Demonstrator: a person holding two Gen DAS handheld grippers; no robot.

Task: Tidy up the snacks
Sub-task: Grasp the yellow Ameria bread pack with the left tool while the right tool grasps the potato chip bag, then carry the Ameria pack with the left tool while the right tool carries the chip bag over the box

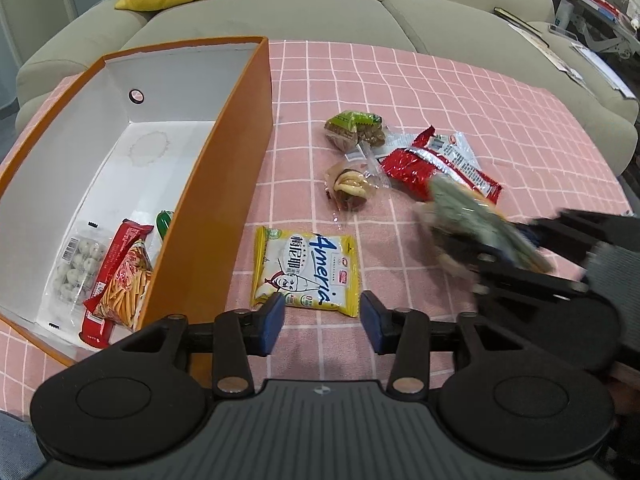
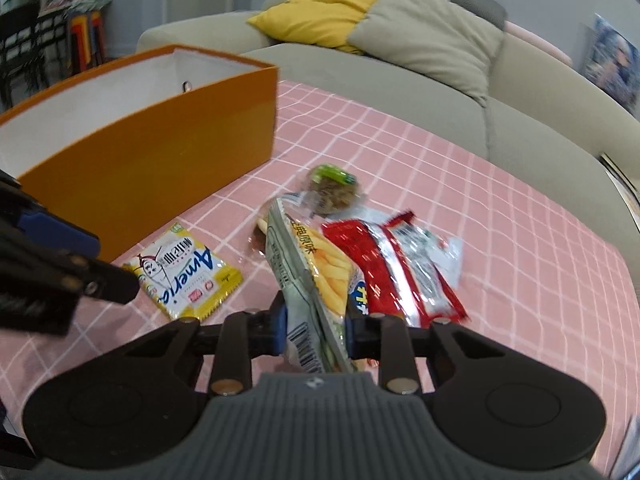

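Left wrist view: orange box (image 1: 224,184), white inside, stands on the pink checked surface (image 1: 460,92) holding packets; the released left hand-held gripper (image 1: 322,322) hovers over a yellow-white packet (image 1: 306,270). The right hand-held gripper (image 2: 316,330) clenches a silver-green fries packet (image 2: 308,264), raised beside the red packet (image 2: 394,264).
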